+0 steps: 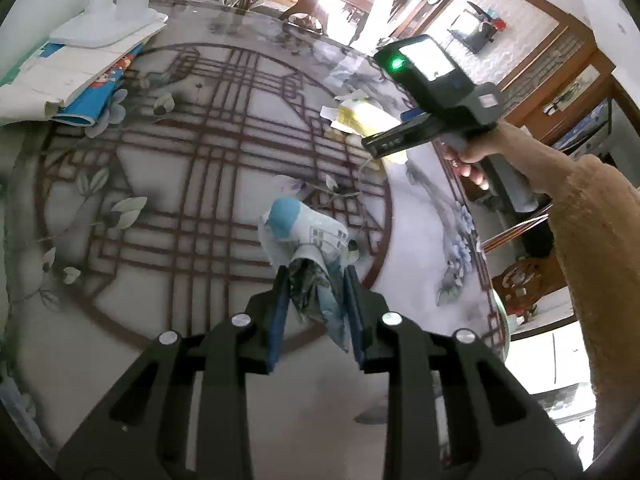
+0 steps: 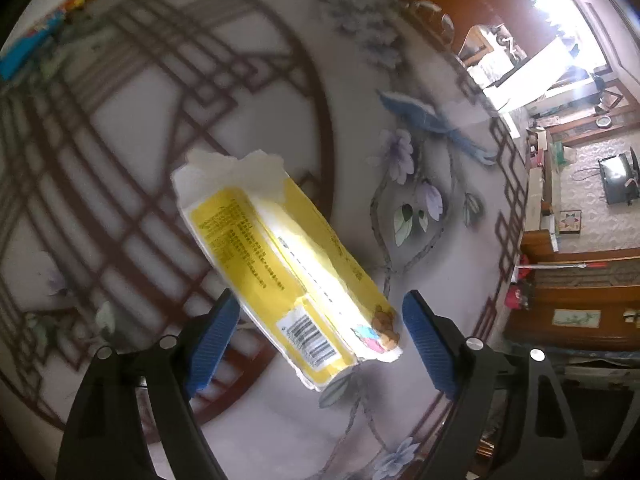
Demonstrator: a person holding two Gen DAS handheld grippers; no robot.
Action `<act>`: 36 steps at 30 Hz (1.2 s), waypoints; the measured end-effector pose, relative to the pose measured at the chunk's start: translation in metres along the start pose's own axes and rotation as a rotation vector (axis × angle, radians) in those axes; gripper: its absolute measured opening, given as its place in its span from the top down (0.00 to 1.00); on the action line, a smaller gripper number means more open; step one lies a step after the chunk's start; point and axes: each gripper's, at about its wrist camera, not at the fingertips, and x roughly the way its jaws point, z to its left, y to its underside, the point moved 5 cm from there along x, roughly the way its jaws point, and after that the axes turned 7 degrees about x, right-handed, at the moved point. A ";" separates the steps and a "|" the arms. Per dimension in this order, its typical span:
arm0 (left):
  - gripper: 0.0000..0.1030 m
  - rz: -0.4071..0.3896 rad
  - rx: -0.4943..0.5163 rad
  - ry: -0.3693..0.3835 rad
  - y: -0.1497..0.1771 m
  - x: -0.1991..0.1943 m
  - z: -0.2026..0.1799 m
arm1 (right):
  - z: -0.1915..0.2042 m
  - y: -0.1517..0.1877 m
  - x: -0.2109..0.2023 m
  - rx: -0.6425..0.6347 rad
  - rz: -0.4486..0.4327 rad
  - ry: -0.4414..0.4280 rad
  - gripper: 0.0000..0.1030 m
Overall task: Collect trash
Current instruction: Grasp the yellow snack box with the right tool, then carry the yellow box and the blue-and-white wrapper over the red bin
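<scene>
Two pieces of trash on the patterned bench, one in each of our reach.

Our left gripper [image 1: 316,292] has its jaws closed tight on a crumpled blue-and-white wrapper [image 1: 308,248], lifted above the bench [image 1: 180,160]. Our right gripper [image 2: 320,340] holds its jaws wide, with the torn yellow packet [image 2: 280,264] lying on the bench between them, ungripped.

Your table [image 1: 224,360] is round, its pale top printed with a brown lattice circle, flowers and a blue bird. At its far left edge you have a stack of papers and booklets [image 1: 80,80] with white containers [image 1: 108,4] on top. A torn yellow wrapper [image 2: 280,272] lies near the right rim.
</scene>
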 end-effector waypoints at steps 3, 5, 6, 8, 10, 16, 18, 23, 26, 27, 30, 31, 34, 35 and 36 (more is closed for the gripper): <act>0.75 0.001 -0.020 0.008 0.000 0.000 0.004 | -0.005 0.002 0.007 0.027 0.019 0.015 0.41; 0.75 0.002 -0.025 0.006 0.000 0.000 0.005 | -0.007 0.003 0.008 0.060 0.015 -0.002 0.48; 0.75 0.003 -0.023 0.003 0.001 0.000 0.005 | -0.009 0.006 0.005 0.087 0.003 -0.029 0.49; 0.75 0.004 -0.015 -0.002 0.001 0.001 0.003 | -0.010 0.017 -0.005 0.141 -0.031 -0.085 0.52; 0.75 0.003 -0.003 -0.012 0.001 0.001 0.002 | -0.008 0.031 -0.016 0.191 -0.062 -0.132 0.52; 0.75 -0.016 0.028 -0.028 0.000 -0.004 -0.004 | 0.009 0.115 -0.064 0.360 -0.169 -0.295 0.52; 0.75 -0.025 0.042 -0.040 0.001 -0.006 -0.007 | 0.021 0.150 -0.082 0.410 -0.188 -0.315 0.52; 0.75 -0.059 0.093 -0.051 0.002 -0.018 -0.020 | 0.044 0.223 -0.117 0.549 -0.263 -0.355 0.51; 0.75 -0.094 0.135 -0.075 0.003 -0.029 -0.029 | 0.047 0.261 -0.130 0.670 -0.315 -0.384 0.51; 0.75 -0.105 0.143 -0.081 0.003 -0.031 -0.031 | 0.048 0.269 -0.133 0.698 -0.324 -0.385 0.51; 0.75 -0.165 0.201 -0.146 0.002 -0.047 -0.042 | 0.048 0.294 -0.143 0.766 -0.364 -0.383 0.51; 0.75 -0.179 0.213 -0.161 0.002 -0.050 -0.044 | 0.048 0.303 -0.148 0.786 -0.378 -0.384 0.51; 0.75 -0.232 0.254 -0.209 0.006 -0.063 -0.058 | 0.044 0.327 -0.159 0.830 -0.406 -0.393 0.51; 0.75 -0.245 0.254 -0.209 0.012 -0.065 -0.065 | 0.042 0.333 -0.161 0.841 -0.412 -0.394 0.51; 0.75 -0.247 0.253 -0.204 0.014 -0.065 -0.070 | 0.040 0.341 -0.164 0.860 -0.421 -0.395 0.51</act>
